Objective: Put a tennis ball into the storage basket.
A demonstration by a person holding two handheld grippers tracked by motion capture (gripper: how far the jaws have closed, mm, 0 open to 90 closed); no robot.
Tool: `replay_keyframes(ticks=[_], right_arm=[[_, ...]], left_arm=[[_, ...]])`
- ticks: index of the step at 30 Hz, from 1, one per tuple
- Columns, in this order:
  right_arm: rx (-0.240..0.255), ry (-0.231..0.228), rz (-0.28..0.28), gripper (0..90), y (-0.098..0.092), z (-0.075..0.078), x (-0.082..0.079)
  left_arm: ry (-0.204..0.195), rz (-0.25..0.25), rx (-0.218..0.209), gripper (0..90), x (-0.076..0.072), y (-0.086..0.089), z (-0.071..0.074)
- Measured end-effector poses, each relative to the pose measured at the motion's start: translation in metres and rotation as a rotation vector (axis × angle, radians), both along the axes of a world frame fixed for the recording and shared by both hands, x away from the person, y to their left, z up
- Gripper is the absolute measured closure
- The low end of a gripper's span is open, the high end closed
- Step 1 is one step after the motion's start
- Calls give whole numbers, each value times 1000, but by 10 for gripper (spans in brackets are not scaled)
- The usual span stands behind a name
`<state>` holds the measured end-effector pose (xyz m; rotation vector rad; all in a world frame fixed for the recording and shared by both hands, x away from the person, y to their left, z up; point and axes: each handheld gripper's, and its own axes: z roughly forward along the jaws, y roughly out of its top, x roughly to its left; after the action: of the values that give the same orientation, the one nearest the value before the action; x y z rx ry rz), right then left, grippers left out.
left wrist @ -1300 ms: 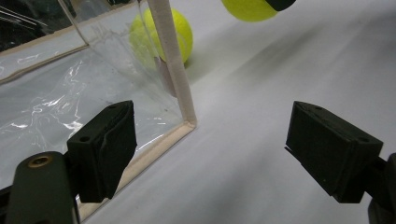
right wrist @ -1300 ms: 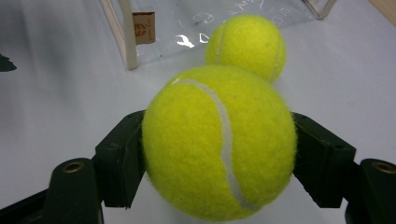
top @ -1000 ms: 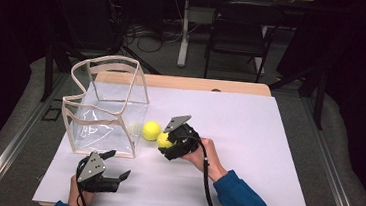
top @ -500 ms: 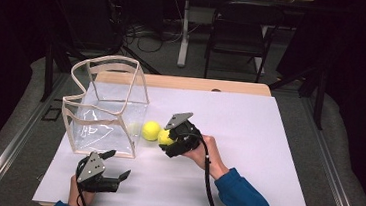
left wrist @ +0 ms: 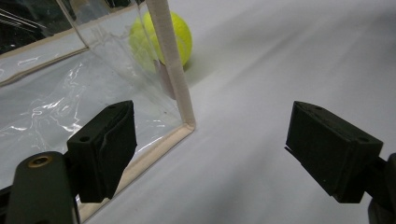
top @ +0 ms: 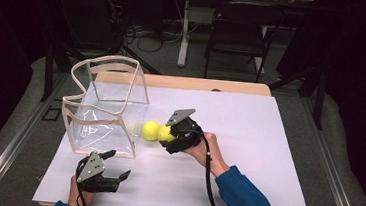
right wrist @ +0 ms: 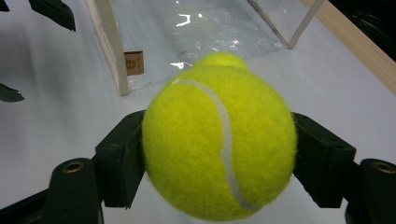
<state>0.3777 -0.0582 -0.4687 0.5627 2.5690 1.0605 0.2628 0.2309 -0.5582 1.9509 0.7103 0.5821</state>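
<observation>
Gripping a fuzzy yellow-green tennis ball (right wrist: 219, 144) between its two black jaws, the right gripper (top: 170, 134) sits over the middle of the white table (top: 268, 140). In the right gripper view the pads press the ball's left and right flanks, and its white seam curves down the front. A second yellow-green tennis ball (top: 150, 130) lies on the table just beyond the held one, touching or nearly touching it, and close beside the near right wall of the clear plastic bag with beige fabric trim (top: 105, 111). That bag stands upright and open-topped on the table's left half, with a small brown label on its trimmed edge in the right gripper view.

Lower left in the high view, the left gripper (top: 114, 175) rests near the table's front edge, just in front of the bag's bottom corner. Its jaws stand wide apart with nothing between them; the left gripper view shows bare table in the gap, the bag's beige corner seam just ahead, and the loose ball behind that seam. The person's blue sleeve (top: 248, 199) enters from the bottom right.
</observation>
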Motion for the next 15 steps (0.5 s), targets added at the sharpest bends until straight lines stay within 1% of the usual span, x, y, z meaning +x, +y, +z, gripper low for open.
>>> replay_keyframes(ticks=[4,15], right_arm=[[4,-2,-4,262,-1,3,1],[11,-11,-10,261,-3,8,3]], left_arm=[[-1,3,-8,162,0,0,0],[-4,1,-10,162,0,-1,-1]])
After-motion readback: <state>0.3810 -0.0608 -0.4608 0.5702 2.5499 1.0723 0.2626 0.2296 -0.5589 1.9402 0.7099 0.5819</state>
